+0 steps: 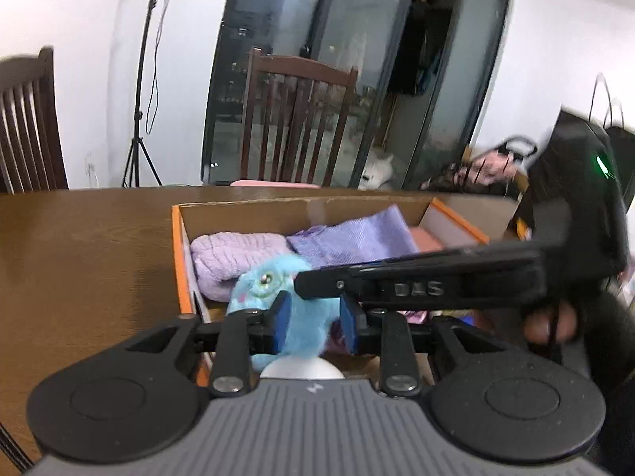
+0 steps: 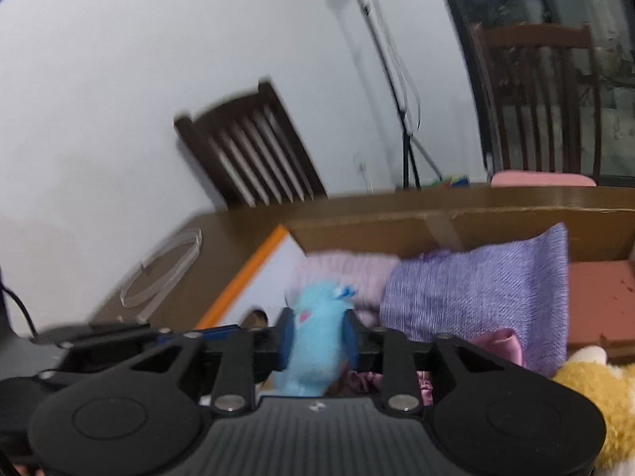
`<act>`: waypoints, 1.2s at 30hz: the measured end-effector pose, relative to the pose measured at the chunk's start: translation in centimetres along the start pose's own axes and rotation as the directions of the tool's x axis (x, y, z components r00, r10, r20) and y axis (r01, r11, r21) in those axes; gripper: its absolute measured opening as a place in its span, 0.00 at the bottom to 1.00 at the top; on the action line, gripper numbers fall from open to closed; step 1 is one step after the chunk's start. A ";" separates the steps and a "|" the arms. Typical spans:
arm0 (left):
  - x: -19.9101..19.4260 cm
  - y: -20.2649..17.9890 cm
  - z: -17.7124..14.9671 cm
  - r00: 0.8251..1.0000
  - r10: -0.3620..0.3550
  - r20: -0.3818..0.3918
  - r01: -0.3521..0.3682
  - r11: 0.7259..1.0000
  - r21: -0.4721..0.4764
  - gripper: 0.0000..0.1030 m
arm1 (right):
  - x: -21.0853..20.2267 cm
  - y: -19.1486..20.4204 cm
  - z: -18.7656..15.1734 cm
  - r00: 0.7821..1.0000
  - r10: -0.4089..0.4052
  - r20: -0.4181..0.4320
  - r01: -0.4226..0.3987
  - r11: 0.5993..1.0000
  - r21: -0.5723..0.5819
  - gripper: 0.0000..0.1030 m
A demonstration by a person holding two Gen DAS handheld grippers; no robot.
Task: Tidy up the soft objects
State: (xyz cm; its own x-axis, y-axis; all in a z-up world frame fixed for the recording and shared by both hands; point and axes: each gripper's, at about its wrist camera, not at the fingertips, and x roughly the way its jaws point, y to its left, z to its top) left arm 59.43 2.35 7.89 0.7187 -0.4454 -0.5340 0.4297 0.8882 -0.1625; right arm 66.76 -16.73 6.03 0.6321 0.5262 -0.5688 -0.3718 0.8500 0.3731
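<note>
A light blue plush toy (image 1: 274, 277) with a round eye hangs over the near end of a cardboard box (image 1: 179, 254) with orange edges. My left gripper (image 1: 315, 317) is shut on its body, both blue pads pressing into the fur. My right gripper (image 2: 317, 331) is also shut on the blue plush toy (image 2: 317, 317); its black finger (image 1: 397, 277) crosses the left wrist view from the right. Inside the box lie a lilac knitted hat (image 1: 234, 254) and a purple knitted cloth (image 1: 349, 238).
The box (image 2: 246, 277) sits on a brown wooden table (image 1: 87, 261). A yellow plush (image 2: 587, 392) and pink satin cloth (image 2: 500, 341) lie at the box's near right. A clear plastic ring (image 2: 162, 273) rests on the table's left. Wooden chairs (image 1: 297, 119) stand behind.
</note>
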 end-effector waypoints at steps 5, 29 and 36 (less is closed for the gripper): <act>0.0 0.9 -0.2 1.000 0.008 -0.022 -0.008 1.000 -0.018 0.32 | 1.8 -0.4 0.3 0.991 0.009 -0.132 -0.009 1.000 0.005 0.20; -12.8 -6.7 1.7 0.948 0.226 0.225 -0.228 0.974 -0.019 0.97 | -17.2 0.2 0.1 0.948 -0.296 0.115 0.310 0.943 -0.125 0.53; -17.3 -10.4 -0.9 0.900 0.276 0.336 -0.279 0.959 -0.042 1.00 | -27.1 -0.6 -5.0 0.838 -0.383 0.389 0.449 0.889 -0.090 0.96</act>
State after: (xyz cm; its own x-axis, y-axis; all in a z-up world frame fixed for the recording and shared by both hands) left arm 41.99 0.93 18.06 0.9495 -0.1935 -0.2471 0.1890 0.9811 -0.0420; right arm 46.45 -31.37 17.57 0.9366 0.1055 -0.3342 -0.1081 0.9941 0.0106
